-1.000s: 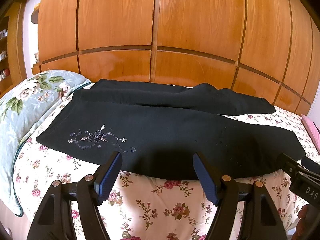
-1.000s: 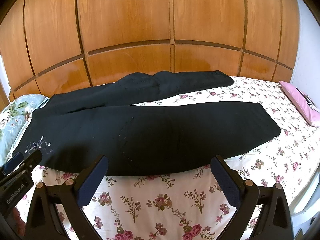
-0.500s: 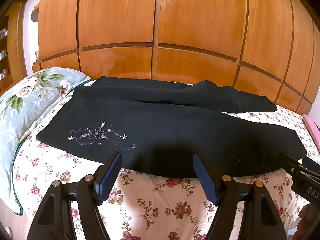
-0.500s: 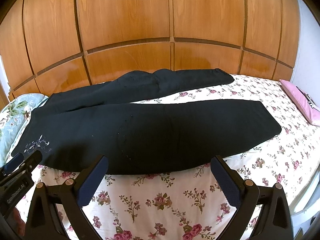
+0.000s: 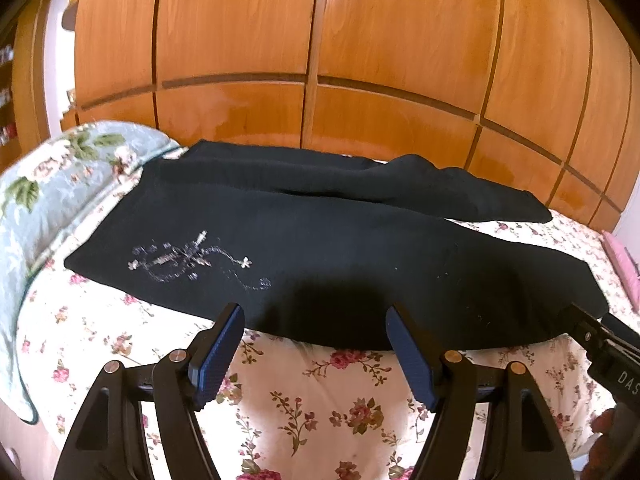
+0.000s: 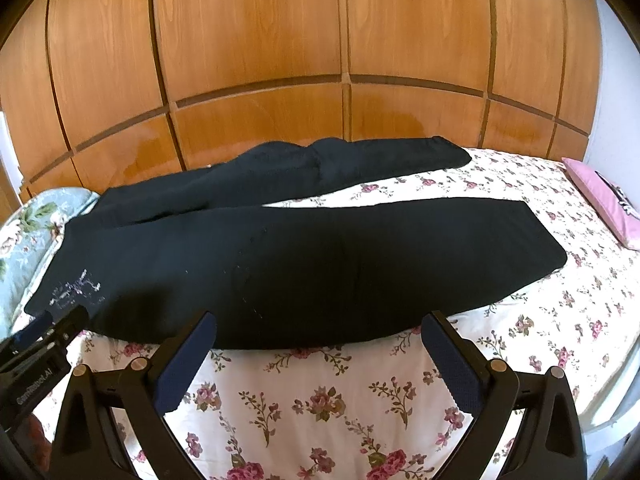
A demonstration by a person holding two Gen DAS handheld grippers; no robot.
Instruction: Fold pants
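A: Starting at our left, where do the pants [image 5: 320, 248] lie from us?

B: Just ahead of both grippers, flat on the bed [image 5: 304, 400], long axis running left to right across our view. The waist end sits at the left by the pillow [image 5: 52, 192]; the legs run off to the right.

A: So which of us is nearer what?

B: Our left gripper [image 5: 316, 352] hangs over the sheet just short of the near edge, close to the embroidery [image 5: 192, 260] at the hip. Our right gripper [image 6: 320, 360] faces the middle of the near leg, and its hem [image 6: 548, 240] is further right. We judge each takes its own end.

A: Jaws?

B: Both stand wide apart, holding nothing, not touching the cloth.

A: And the fabric?

B: Black, matte, soft-looking knit, lying smooth on the near leg. The far leg [image 6: 360, 164] is angled away toward the wardrobe [image 6: 320, 40], rumpled at mid-length, so the legs splay in a narrow V. The silvery floral stitching is the only relief. We expect the cloth to be limp and to sag between two pinches.

A: At the far right?

B: A pink cushion [image 6: 600, 200], well apart from the hem.
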